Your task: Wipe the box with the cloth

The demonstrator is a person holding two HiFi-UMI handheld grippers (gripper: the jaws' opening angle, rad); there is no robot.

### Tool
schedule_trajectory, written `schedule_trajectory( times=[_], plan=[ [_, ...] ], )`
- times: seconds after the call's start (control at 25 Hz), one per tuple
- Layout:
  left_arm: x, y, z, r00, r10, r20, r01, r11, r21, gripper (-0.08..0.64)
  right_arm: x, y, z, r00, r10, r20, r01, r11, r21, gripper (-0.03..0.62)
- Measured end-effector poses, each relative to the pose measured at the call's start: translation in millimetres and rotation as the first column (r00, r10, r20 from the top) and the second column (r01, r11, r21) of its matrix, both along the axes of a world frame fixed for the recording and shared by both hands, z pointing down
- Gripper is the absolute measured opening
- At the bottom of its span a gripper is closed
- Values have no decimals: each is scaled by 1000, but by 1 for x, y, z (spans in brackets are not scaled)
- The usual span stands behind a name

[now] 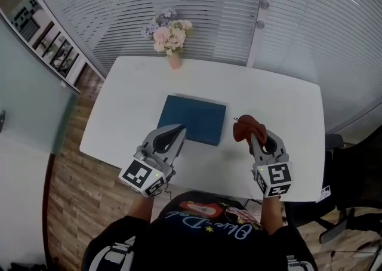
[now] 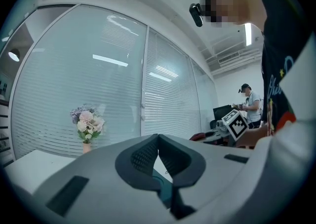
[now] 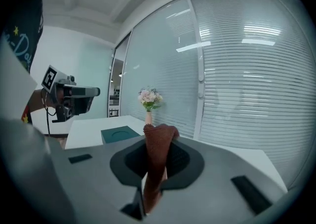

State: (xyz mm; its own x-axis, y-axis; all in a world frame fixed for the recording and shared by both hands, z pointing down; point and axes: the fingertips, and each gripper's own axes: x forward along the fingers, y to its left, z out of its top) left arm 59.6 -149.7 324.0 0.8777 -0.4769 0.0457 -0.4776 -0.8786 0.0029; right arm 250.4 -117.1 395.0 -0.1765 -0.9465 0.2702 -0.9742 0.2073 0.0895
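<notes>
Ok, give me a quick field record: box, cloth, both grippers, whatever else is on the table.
box: flat dark-teal rectangular box, lying mid white table
cloth: reddish-brown cloth, right of the box, not touching it
left gripper: fingers together, empty, by the box's near left corner
right gripper: fingers shut on the cloth
other: pink flower bouquet in a vase, table's far edge

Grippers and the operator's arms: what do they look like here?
The left gripper and right gripper both have light grey wedge-shaped bodies, dark ribbed jaws and a white cube with black square markers at the rear. A thin dark cable hangs off the left one. The person wears a black top with a coloured print.
</notes>
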Motion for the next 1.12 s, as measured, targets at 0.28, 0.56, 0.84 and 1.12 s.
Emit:
schedule_trajectory(
  times=[0.28,0.56,0.84,1.12],
  plan=[
    [9,-2,0,1000,12,5,-12,1000,0,3,4,3,-3,999,-1,34,1,1000,13,26],
    [14,-3,-2,1000,23,7,-23,1000,5,3,6,5,-2,999,8,48,-8,1000,15,26],
    [14,0,1,1000,27,6,-27,1000,-3,3,2,10,-1,1000,4,-14,-4,1000,1,26],
    [18,6,5,999,37,13,-37,999,-13,3,5,16,4,1000,14,-18,-14,1000,-8,26]
  ],
)
